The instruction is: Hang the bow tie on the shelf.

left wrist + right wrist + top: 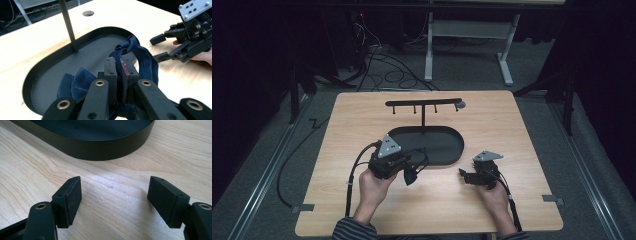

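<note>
Your left gripper [409, 167], low centre-left in the high view, pinches a blue scrunchie [410, 176] dangling at the black tray's [457, 142] near rim, hooks up-frame; its own view: jaws shut on scrunchie [140, 56], post [68, 25] upper left; right gripper [113, 200] gapes empty, tray [100, 147] above.

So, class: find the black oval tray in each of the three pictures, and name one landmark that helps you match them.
High view: the black oval tray lies mid-table, ahead of both grippers.
Left gripper view: it spreads across the left and centre, behind the blue cloth.
Right gripper view: its dark wall curves along the top edge.
Shared landmark: the pale wooden table.
</note>
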Motion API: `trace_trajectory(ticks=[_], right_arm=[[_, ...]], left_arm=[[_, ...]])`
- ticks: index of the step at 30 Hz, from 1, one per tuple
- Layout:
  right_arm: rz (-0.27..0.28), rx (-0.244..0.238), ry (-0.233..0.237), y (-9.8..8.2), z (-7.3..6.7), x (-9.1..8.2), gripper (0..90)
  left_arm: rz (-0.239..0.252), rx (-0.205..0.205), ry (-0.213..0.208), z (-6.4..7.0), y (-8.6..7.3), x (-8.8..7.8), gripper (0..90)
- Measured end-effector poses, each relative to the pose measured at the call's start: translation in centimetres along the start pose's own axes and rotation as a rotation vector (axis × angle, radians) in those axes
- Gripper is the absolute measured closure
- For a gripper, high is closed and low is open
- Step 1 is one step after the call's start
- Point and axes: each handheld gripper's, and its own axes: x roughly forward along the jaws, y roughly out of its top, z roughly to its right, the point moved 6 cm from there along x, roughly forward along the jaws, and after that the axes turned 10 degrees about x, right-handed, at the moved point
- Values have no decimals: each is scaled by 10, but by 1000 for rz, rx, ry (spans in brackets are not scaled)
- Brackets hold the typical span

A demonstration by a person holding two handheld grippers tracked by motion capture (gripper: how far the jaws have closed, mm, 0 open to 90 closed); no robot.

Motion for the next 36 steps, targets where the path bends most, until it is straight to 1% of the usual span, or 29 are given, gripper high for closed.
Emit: trace_trajectory(ticks=[1, 2, 7, 9, 11, 12, 13, 17, 19, 22, 25, 29, 30, 31, 36], right_arm=[[0, 0, 0, 0, 0, 0, 289], [0, 0, 0, 0, 0, 0, 289], [0, 0, 0, 0, 0, 0, 289], [0, 0, 0, 0, 0, 0, 289], [0, 0, 0, 0, 0, 0, 289], [0, 0, 0, 0, 0, 0, 289], [0, 0, 0, 0, 0, 0, 289], [0, 0, 0, 0, 0, 0, 289], [0, 0, 0, 0, 0, 0, 289], [0, -1, 1, 0, 0, 0, 289], [0, 0, 0, 0, 0, 0, 289], [0, 0, 1, 0, 0, 0, 289], [0, 0, 1, 0, 0, 0, 289], [0, 0, 1, 0, 0, 0, 289], [0, -1, 1, 0, 0, 0, 288]], left_arm=[[7, 5, 6, -2, 5, -1, 846], [7, 5, 6, -2, 5, -1, 845], [24, 7, 9, -7, 15, -3, 845], [27, 7, 11, -8, 17, -3, 845], [40, 0, 12, -11, 22, -3, 846], [40, 0, 12, -11, 22, -3, 845], [49, -10, 15, -14, 26, -2, 845], [54, -20, 22, -18, 30, -2, 844], [47, -26, 32, -22, 34, -1, 843], [38, -21, 40, -25, 37, 0, 843], [39, -20, 45, -27, 40, 0, 843], [31, -15, 70, -33, 48, 0, 843], [26, -24, 82, -36, 51, 1, 843], [26, -24, 82, -36, 51, 1, 843], [22, -50, 107, -46, 62, 7, 843]])
